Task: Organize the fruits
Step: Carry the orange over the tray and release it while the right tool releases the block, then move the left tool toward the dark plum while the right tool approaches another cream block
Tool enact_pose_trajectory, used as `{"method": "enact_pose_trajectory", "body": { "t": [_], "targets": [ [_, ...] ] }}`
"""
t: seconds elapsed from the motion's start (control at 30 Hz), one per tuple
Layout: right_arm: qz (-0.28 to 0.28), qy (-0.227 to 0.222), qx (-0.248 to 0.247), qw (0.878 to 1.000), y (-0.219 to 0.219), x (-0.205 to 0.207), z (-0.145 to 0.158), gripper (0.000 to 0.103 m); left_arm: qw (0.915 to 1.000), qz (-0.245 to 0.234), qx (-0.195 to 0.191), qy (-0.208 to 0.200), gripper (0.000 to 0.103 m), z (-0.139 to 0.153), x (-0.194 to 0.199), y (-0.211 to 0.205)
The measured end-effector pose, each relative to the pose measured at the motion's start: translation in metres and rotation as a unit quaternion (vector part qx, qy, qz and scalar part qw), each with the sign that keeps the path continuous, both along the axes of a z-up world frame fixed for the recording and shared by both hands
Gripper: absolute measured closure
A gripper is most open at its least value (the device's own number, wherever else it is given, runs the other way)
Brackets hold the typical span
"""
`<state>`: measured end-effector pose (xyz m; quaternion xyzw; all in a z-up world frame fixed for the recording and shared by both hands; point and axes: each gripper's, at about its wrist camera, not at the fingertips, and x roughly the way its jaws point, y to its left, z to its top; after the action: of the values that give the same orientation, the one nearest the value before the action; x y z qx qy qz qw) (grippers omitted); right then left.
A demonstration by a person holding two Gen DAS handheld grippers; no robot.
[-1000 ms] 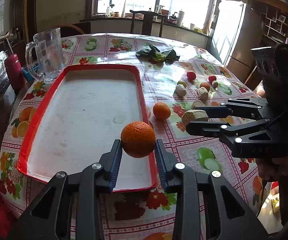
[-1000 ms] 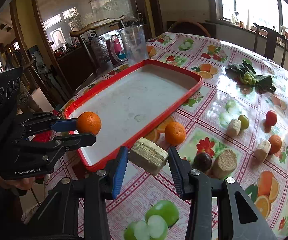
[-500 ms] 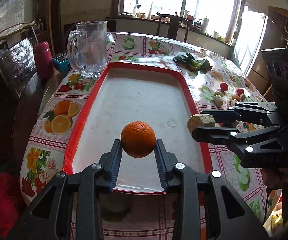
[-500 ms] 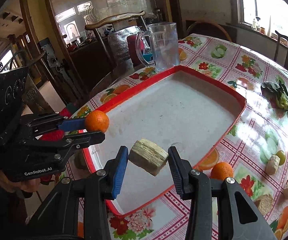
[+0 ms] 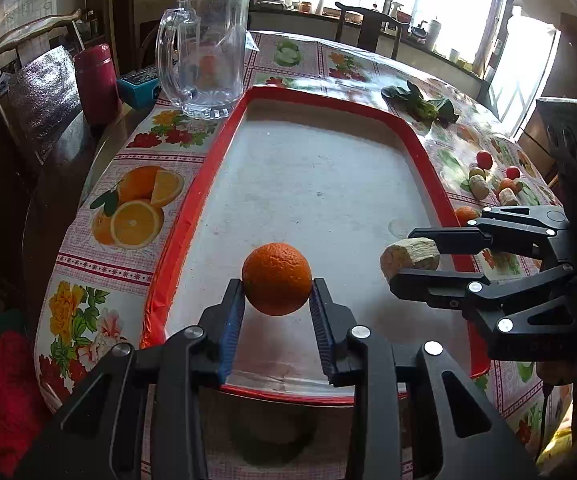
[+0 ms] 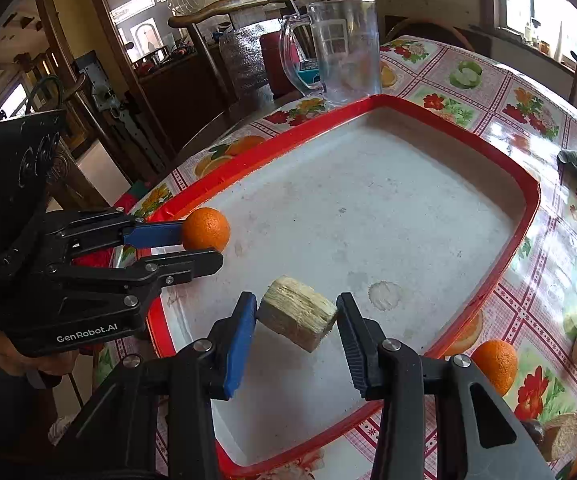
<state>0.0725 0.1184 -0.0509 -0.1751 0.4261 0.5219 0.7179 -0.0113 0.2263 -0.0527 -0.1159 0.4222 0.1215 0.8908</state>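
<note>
Gripping an orange (image 5: 276,278) at lower centre, left gripper (image 5: 276,300) hangs over the red-rimmed tray (image 5: 192,216). Right gripper (image 6: 296,320) clamps a pale fibrous chunk (image 6: 296,317), maybe sugarcane, low over the tray's near end. Glass mug (image 5: 204,56) stands upper left; loose fruits (image 5: 488,180) lie far right.

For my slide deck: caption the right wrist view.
Right gripper holds a pale fibrous chunk over the red-rimmed tray; left gripper holds an orange.
</note>
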Motion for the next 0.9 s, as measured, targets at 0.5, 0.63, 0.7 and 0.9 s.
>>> {"method": "enact_pose_trajectory", "body": {
  "t": [0.5,0.63,0.7,0.9],
  "targets": [
    [-0.002,-0.024,0.017,1.0,-0.018,-0.009,0.014,0.045,0.9998,0.011,0.017,0.006,0.049,0.007,-0.007,-0.005],
    [-0.023,-0.032,0.036,0.999,-0.045,-0.007,0.029,0.045,0.9997,0.005,0.022,-0.007,0.049,0.018,-0.008,-0.013],
    [-0.035,-0.032,0.043,0.998,-0.062,-0.004,0.033,0.045,0.9996,-0.002,0.026,-0.012,0.049,0.024,-0.007,-0.02],
    [-0.081,-0.04,0.045,0.995,-0.112,0.002,0.04,0.045,0.9989,-0.025,0.026,-0.029,0.049,0.038,-0.001,-0.044]
  ]
}}
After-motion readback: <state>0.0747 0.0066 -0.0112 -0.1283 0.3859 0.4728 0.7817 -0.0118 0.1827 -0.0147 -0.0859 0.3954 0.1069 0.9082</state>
